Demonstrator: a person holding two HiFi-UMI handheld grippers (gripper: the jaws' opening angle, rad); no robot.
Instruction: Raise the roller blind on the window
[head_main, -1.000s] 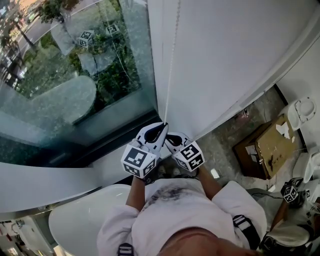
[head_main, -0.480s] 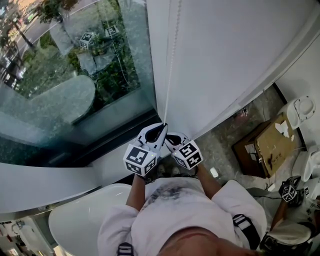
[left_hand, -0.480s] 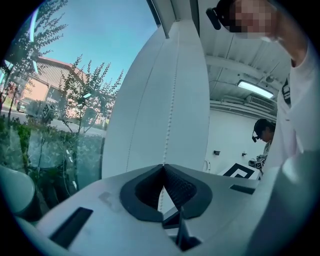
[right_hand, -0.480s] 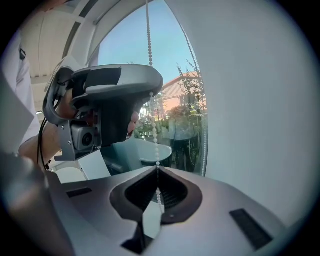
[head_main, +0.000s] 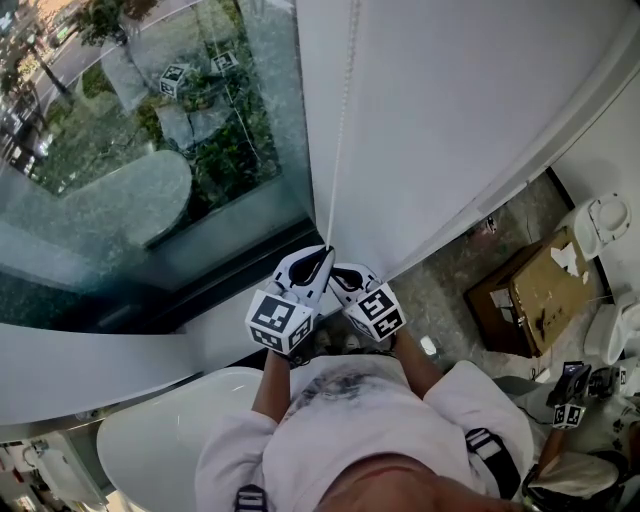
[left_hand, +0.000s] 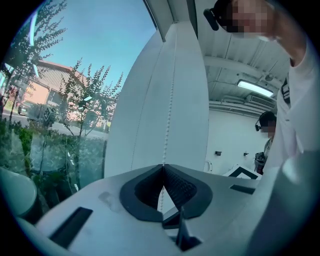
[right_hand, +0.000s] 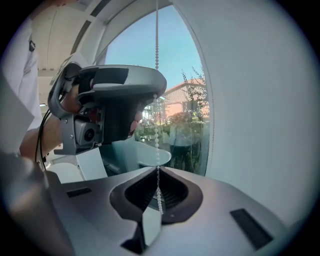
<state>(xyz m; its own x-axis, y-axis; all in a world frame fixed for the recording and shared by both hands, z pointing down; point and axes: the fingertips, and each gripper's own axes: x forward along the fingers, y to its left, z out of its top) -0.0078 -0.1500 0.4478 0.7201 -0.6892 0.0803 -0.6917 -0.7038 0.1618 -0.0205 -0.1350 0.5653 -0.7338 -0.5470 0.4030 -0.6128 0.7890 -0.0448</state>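
The white roller blind (head_main: 460, 100) covers the right part of the window. Its thin bead chain (head_main: 340, 130) hangs down along the blind's left edge. My left gripper (head_main: 327, 252) is shut on the chain, which runs up from its closed jaws in the left gripper view as a bead chain (left_hand: 170, 110) in front of the blind (left_hand: 140, 130). Just below it, my right gripper (head_main: 337, 277) is also shut on the bead chain (right_hand: 157, 145), and the beads pass between its pads (right_hand: 158, 172). The left gripper (right_hand: 157, 94) shows directly above in the right gripper view.
The window glass (head_main: 150, 150) looks out on trees and paving. A white bathtub (head_main: 150, 440) lies at the lower left by the sill. A cardboard box (head_main: 530, 295) and a toilet (head_main: 605, 225) stand on the floor at the right. Another person holds a marker-cube device (head_main: 568, 400) at the lower right.
Both grippers keep their hold at the same spot on the chain. The marker-cube device at the lower right of the head view has shifted.
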